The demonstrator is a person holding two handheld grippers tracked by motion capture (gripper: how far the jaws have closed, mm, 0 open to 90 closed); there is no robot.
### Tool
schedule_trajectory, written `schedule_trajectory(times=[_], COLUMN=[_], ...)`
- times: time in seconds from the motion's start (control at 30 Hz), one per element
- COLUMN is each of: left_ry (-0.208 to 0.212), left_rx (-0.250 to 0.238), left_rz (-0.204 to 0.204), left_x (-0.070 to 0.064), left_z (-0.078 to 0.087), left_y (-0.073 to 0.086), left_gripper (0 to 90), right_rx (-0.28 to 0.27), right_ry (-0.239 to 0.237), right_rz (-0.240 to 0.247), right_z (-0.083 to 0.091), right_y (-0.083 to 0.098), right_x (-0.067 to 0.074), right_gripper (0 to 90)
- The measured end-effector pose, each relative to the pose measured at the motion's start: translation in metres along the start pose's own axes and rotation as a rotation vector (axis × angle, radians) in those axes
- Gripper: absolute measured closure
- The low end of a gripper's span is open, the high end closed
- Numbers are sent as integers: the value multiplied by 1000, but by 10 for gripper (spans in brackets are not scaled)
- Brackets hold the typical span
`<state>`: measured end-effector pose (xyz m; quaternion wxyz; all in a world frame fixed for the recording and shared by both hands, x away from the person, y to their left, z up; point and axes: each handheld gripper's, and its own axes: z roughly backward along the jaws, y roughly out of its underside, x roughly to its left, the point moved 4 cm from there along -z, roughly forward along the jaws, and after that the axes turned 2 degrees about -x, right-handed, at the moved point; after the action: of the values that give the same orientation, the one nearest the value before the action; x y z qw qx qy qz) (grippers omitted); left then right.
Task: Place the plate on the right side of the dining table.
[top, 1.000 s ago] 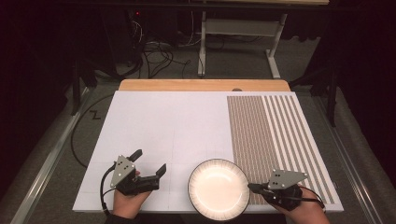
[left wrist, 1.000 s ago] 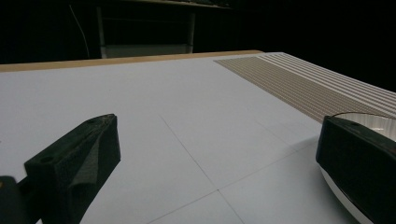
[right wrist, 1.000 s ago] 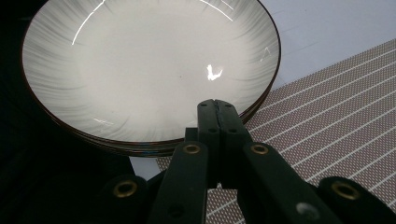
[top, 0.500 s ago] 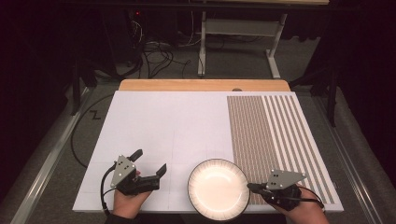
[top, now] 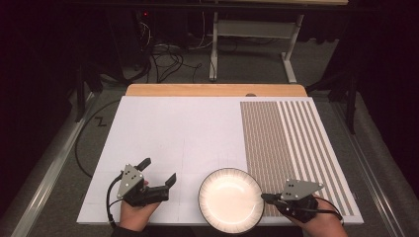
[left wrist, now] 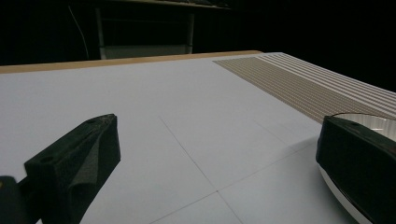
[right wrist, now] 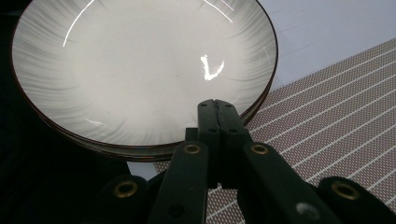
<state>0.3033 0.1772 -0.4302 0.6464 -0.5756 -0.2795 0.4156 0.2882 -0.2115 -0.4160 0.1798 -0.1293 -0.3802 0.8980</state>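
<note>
Nearest, the shallow white ceramic bowl with a dark rim [top: 230, 200] overhangs the near edge of the white table sheet [top: 188, 128]. Its right rim meets the right gripper [top: 267, 197], jaws pressed together on nothing. Left of it, well apart, the left gripper [top: 157, 173] gapes empty, with bare sheet beyond to the wooden far edge [top: 212, 90].
</note>
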Motion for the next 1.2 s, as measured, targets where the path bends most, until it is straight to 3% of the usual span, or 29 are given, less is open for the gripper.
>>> schedule_trajectory(times=[0.53,0.83,1.2], left_ry=[2,0,0], left_rx=[-1,-4,-2], left_rz=[0,1,5], left_x=[0,0,1], left_z=[0,1,0], left_y=[0,-1,0], left_gripper=[6,6,6], right_rx=[-6,11,0], right_ry=[-20,-47,-58], right_rz=[-10,11,2], right_z=[-5,-18,-17], right_y=[-2,-7,-7], right_x=[3,11,12], right_gripper=[900,900,900])
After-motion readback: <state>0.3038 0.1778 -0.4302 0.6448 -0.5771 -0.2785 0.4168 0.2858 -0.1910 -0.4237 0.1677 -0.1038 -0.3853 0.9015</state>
